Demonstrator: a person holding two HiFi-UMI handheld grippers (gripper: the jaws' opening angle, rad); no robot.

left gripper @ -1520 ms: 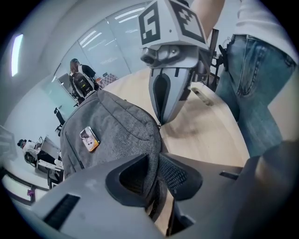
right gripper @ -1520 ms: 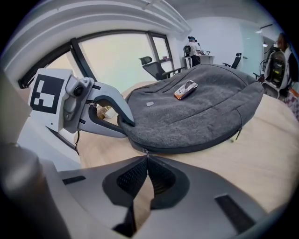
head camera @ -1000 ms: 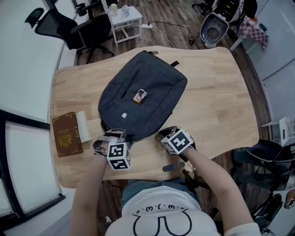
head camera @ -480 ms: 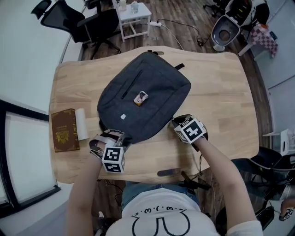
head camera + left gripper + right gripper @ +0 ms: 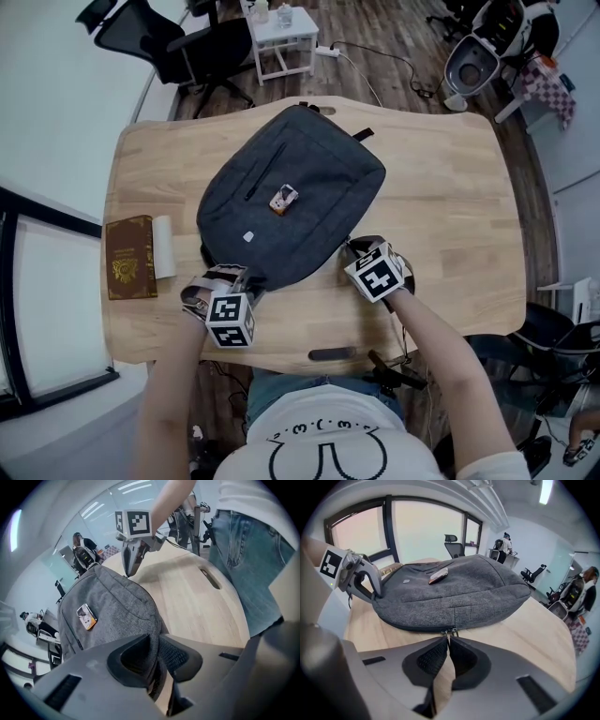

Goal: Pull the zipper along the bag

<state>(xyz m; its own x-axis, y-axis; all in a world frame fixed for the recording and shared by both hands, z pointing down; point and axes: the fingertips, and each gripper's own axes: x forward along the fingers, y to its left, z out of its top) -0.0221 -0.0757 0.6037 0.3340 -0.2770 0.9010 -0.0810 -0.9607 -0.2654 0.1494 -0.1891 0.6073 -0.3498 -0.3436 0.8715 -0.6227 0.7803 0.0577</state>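
A dark grey backpack [image 5: 291, 202] lies flat on the wooden table [image 5: 450, 216]. My left gripper [image 5: 253, 279] is at its near left corner, and the left gripper view shows it [image 5: 157, 654] shut on a fold of the grey fabric [image 5: 117, 606]. My right gripper [image 5: 350, 247] is at the near right edge. In the right gripper view it [image 5: 449, 643] is shut on the metal zipper pull [image 5: 449, 632], which sits on the bag's lower seam. The zipper line runs left from there toward the left gripper [image 5: 375, 595].
A small orange and white tag [image 5: 282, 198] lies on top of the bag. A brown book [image 5: 129, 258] and a white roll [image 5: 164, 247] sit at the table's left. A slot [image 5: 333, 354] is cut near the front edge. Chairs and a white side table [image 5: 281, 33] stand beyond.
My right gripper has slid to the right along the bag's near edge, away from the left gripper. The left gripper has stayed at the bag's corner.
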